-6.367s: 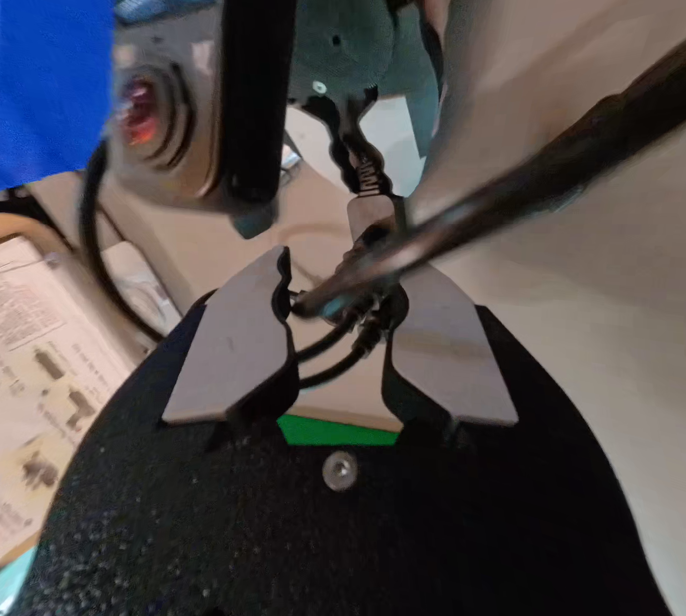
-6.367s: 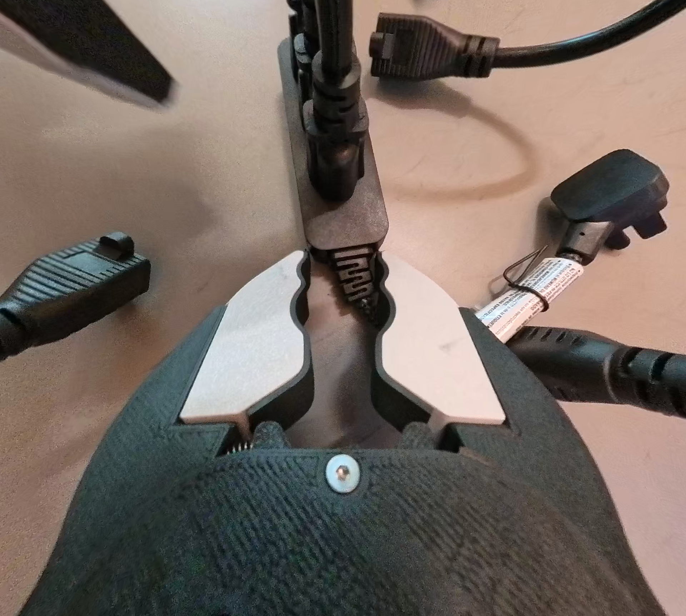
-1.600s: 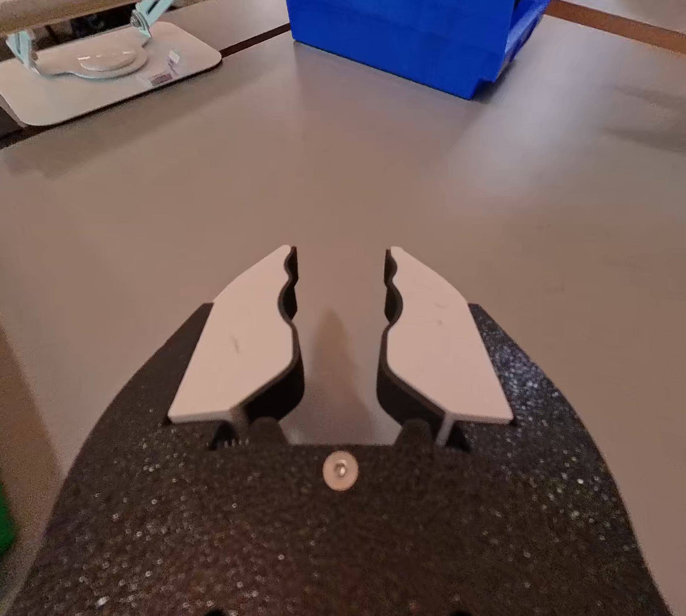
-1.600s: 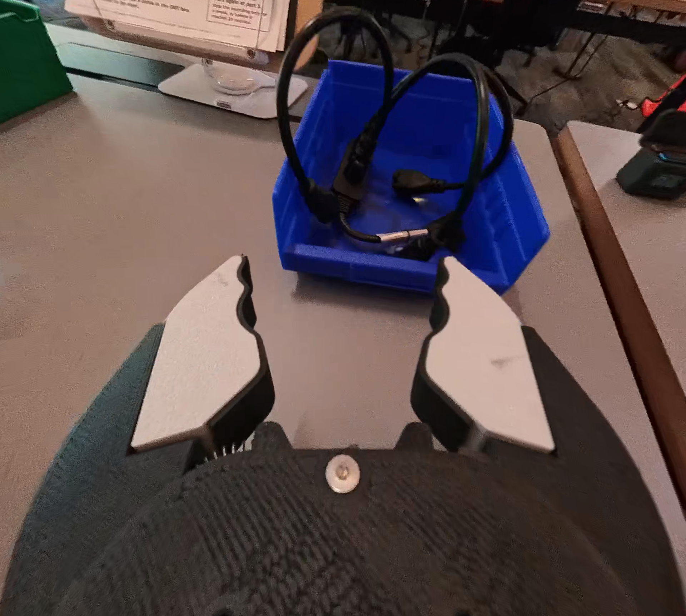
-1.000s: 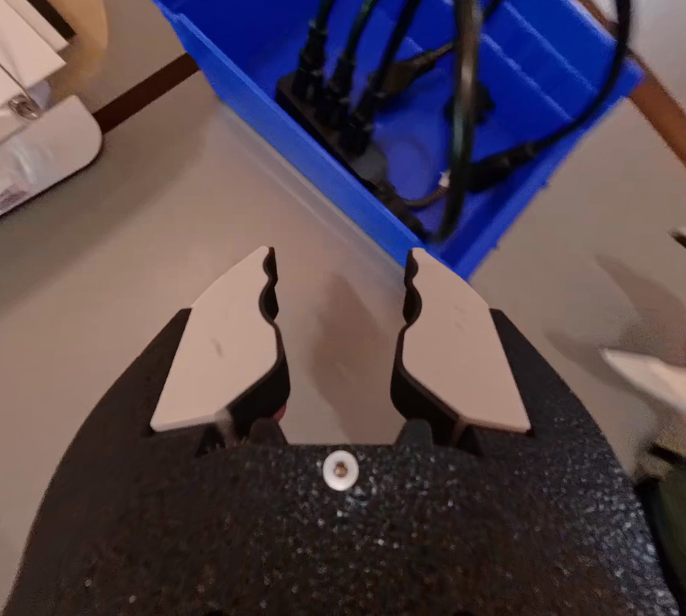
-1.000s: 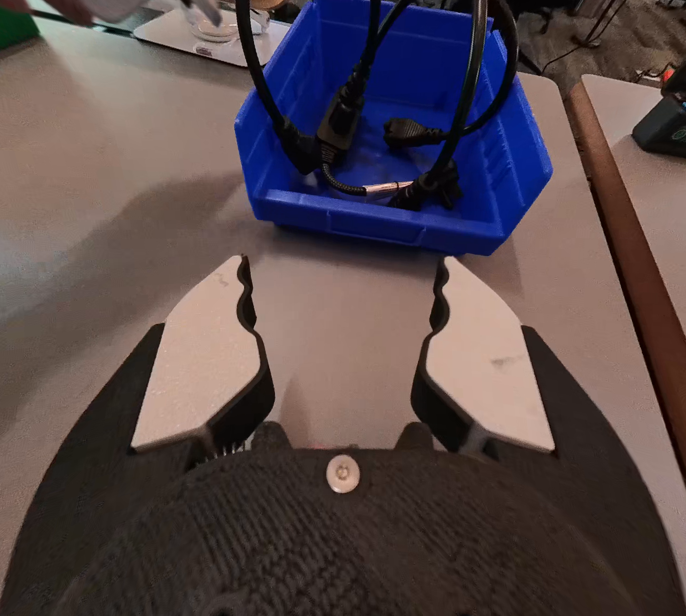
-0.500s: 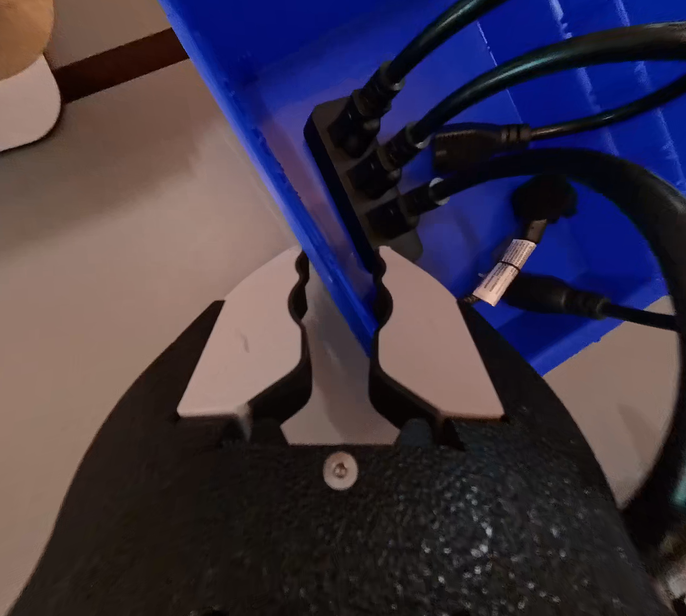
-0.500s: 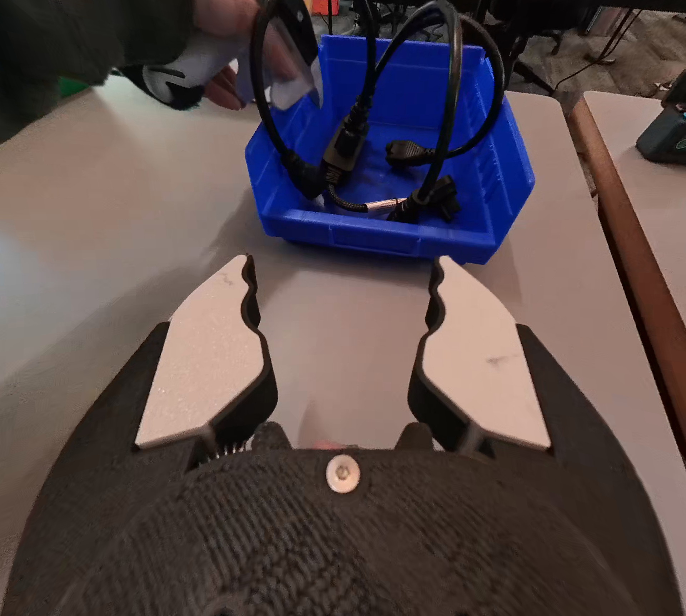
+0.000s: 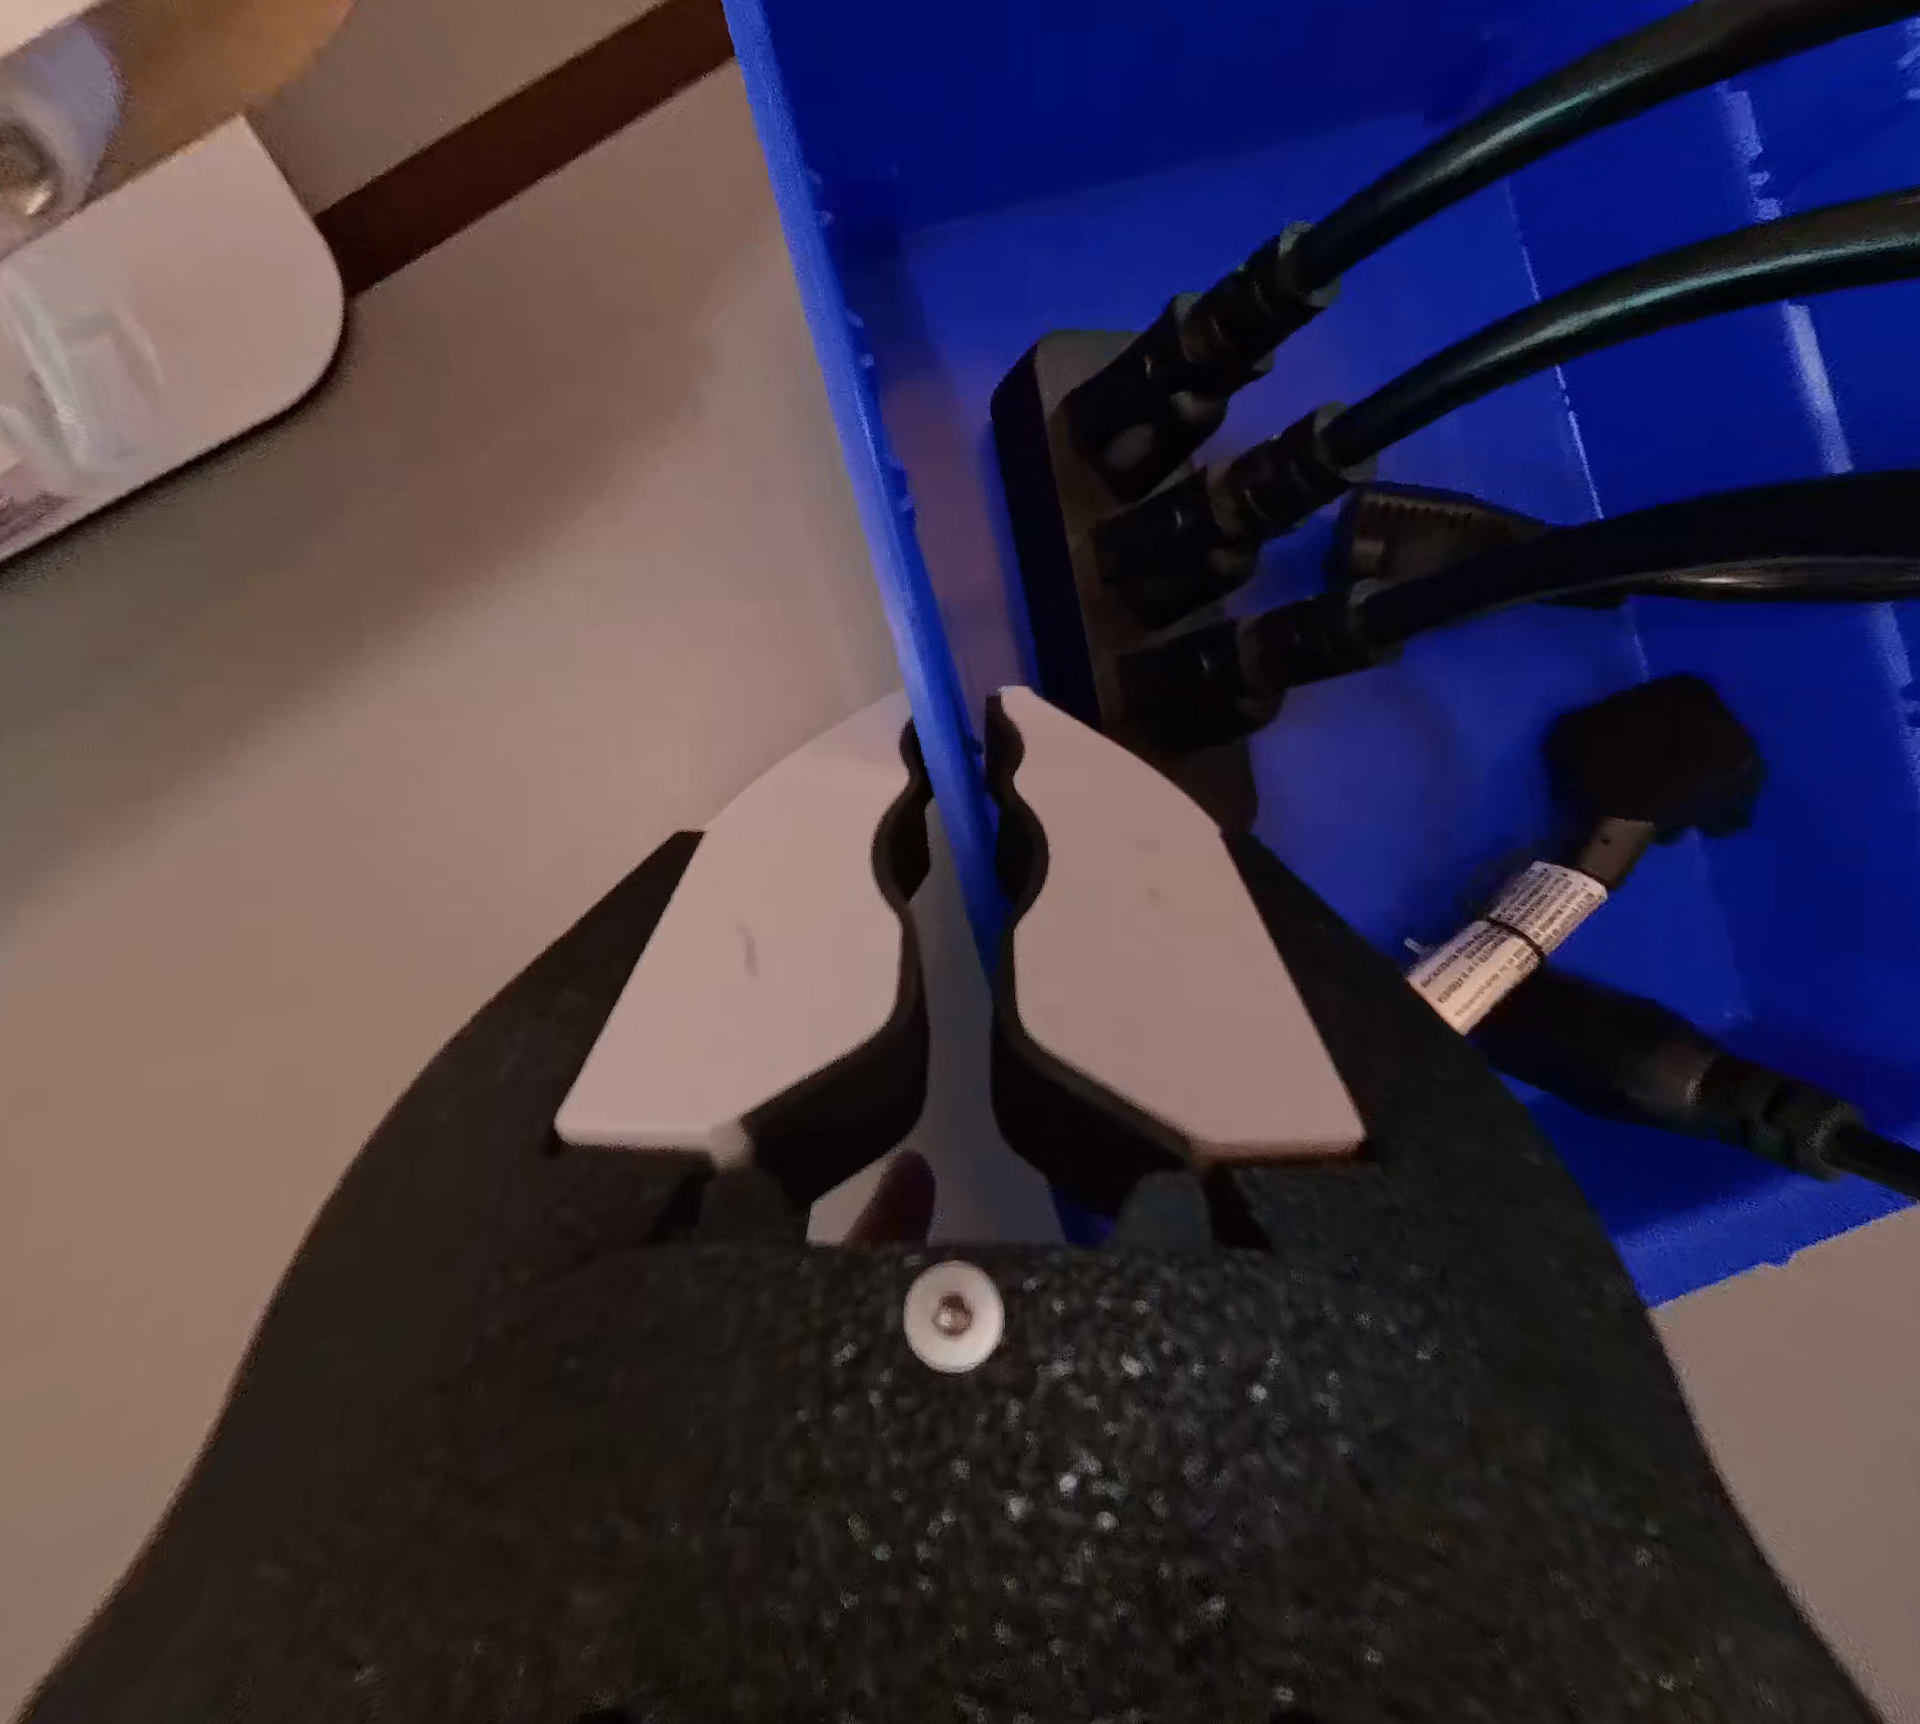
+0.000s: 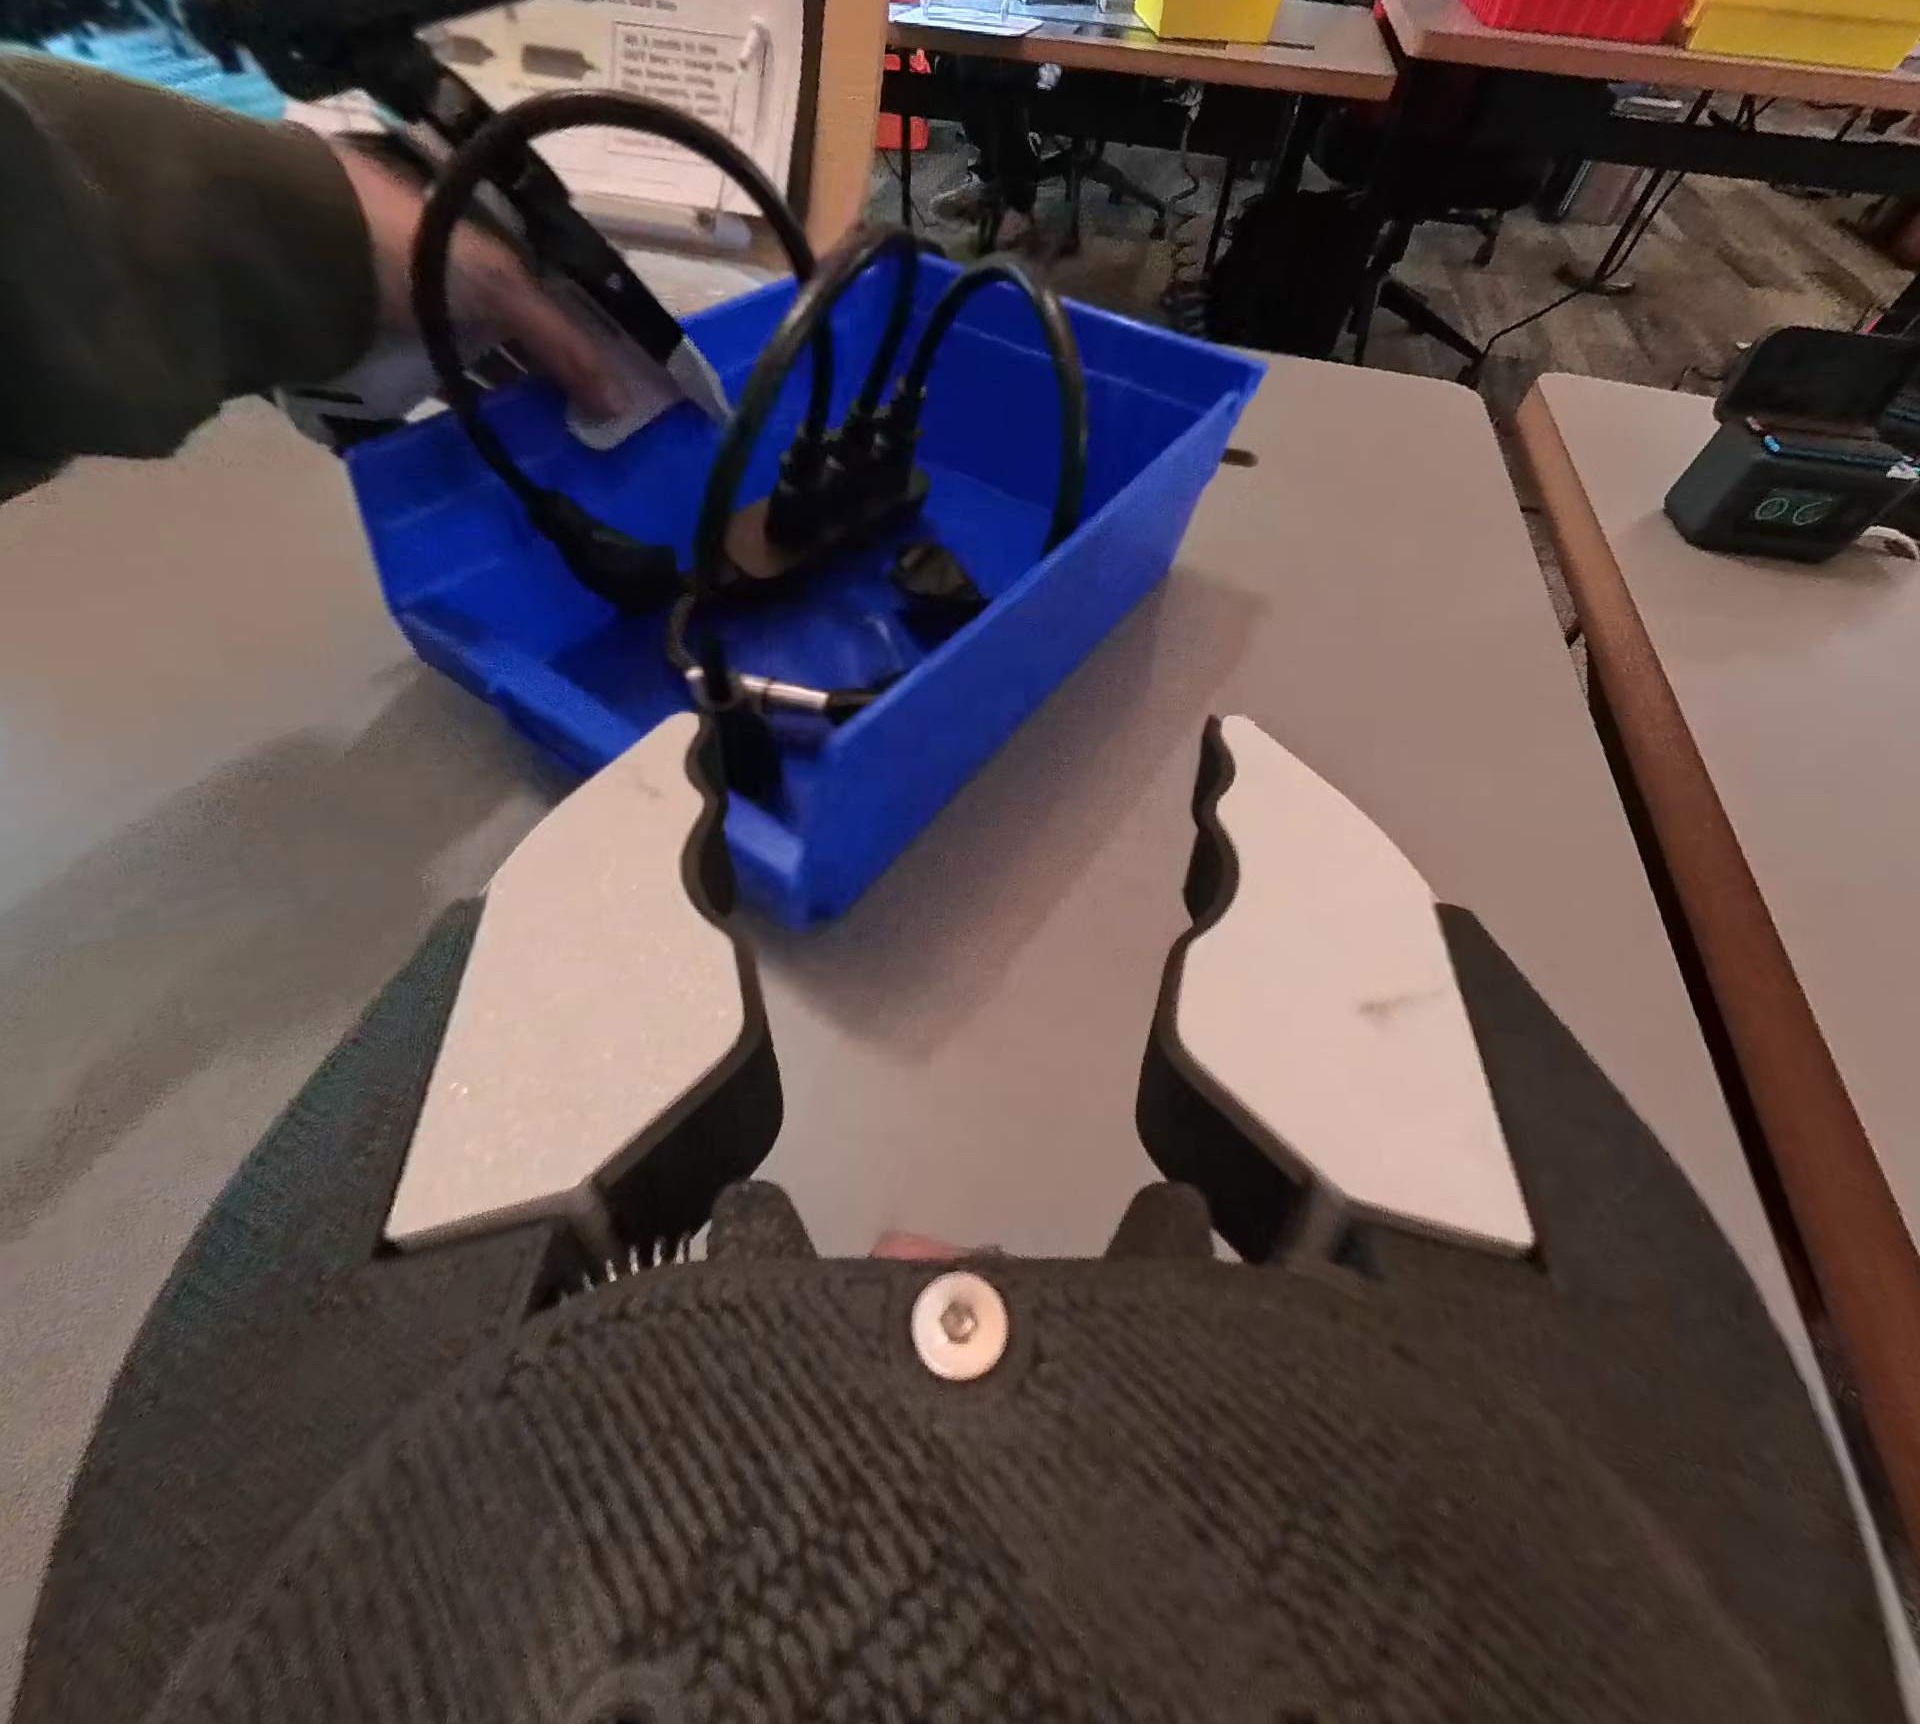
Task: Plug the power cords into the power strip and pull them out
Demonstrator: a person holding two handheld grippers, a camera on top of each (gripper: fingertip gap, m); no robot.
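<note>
We hold the left gripper [image 9: 951, 739] clamped on the side wall of the blue bin [image 9: 1195, 64], one finger outside and one inside, the jaws narrowed onto the plastic. Inside the bin the black power strip [image 9: 1049, 469] rests against that wall with three power cords [image 9: 1558, 116] plugged into it; their far ends run out of frame, so we cannot trace them. A loose plug [image 9: 1652, 770] lies on the bin floor beside a cord carrying a white label [image 9: 1507, 931] (its print is not given here). From the right wrist view, our right gripper [image 10: 951, 749] hovers over the grey table [image 10: 1351, 635] with jaws wide and nothing between them, near a corner of the bin. The strip is largely hidden there behind looping cords. A sleeve [image 10: 156, 251] and motion blur obscure the left gripper's body.
</note>
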